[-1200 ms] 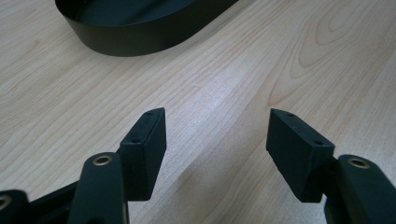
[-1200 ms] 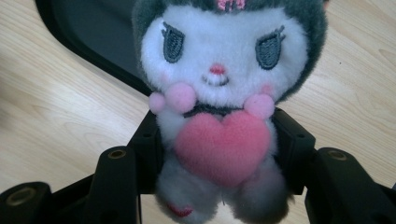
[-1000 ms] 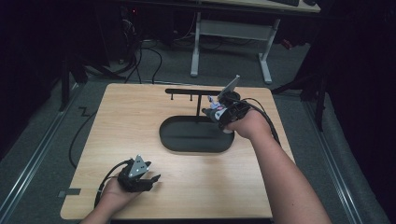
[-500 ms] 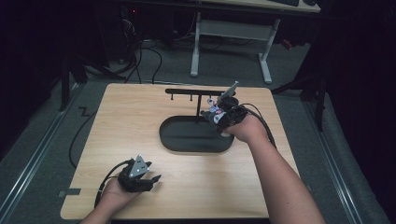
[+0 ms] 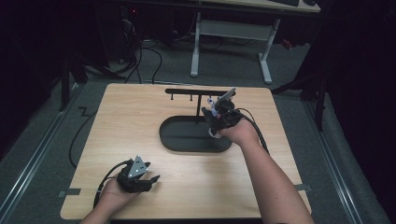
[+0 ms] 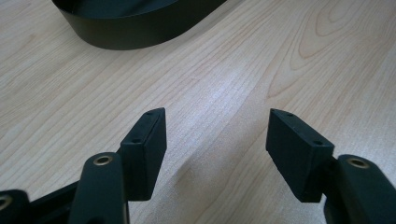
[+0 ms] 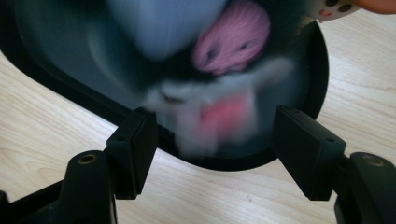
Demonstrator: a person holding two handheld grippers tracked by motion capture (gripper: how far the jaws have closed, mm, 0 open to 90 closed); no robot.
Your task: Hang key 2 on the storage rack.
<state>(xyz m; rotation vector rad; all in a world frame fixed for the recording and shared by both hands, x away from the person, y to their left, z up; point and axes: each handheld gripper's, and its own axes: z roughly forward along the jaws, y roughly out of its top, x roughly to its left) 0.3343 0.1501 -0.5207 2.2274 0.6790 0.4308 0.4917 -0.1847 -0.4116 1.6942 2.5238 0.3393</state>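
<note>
On the light wooden table (image 5: 140, 126), the right gripper (image 5: 211, 117) hangs over the right end of the black oval tray (image 5: 187, 140), jaws spread, with a blurred pink, white and grey small object (image 7: 219, 100) between them (grip unclear). The left gripper (image 5: 150, 179), jaws spread and empty, rests at the near left edge.

high view: set above the near edge of the wooden table (image 5: 140, 121), faced forward and down; the whole tabletop is taken in, floor and a desk frame at the top of the frame.
left gripper view: carried low and close over the wood, faced along its jaws; the black oval tray (image 6: 135, 23) is caught at the upper left.
right gripper view: held close above the same tray (image 7: 299, 140), faced down. tray and tabletop are shared by all three.
</note>
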